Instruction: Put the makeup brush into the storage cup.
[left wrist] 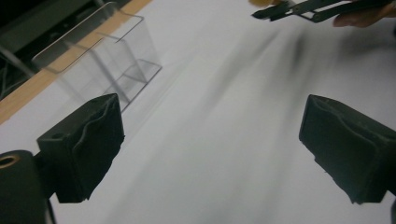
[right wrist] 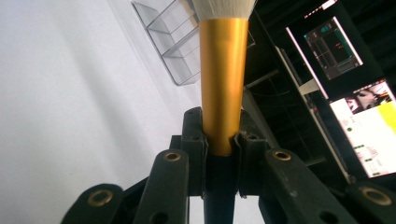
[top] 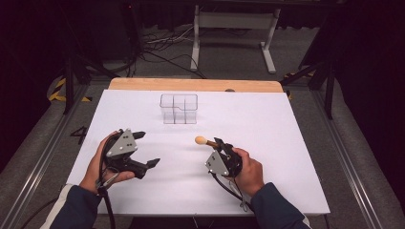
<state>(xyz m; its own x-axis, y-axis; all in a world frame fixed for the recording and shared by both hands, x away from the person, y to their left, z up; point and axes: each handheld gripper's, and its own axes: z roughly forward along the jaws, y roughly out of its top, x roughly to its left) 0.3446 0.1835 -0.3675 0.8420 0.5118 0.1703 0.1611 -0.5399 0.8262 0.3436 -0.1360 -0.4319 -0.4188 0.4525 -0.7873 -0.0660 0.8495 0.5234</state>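
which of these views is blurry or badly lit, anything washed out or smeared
High view: the white table sheet is evenly bright and sharp, the surroundings fall into near black. Left gripper view: streaky motion smear across the sheet, the clear divided organizer soft, the black jaws fairly crisp. Right gripper view: the gold brush handle is sharp with a soft sheen, the monitors glow bright against darkness.

A divided container [top: 179,109] sits upper centre on the worktop [top: 267,119]; left gripper [top: 143,149] lower left, right gripper [top: 216,142], holding a brush [top: 203,140], lower right.
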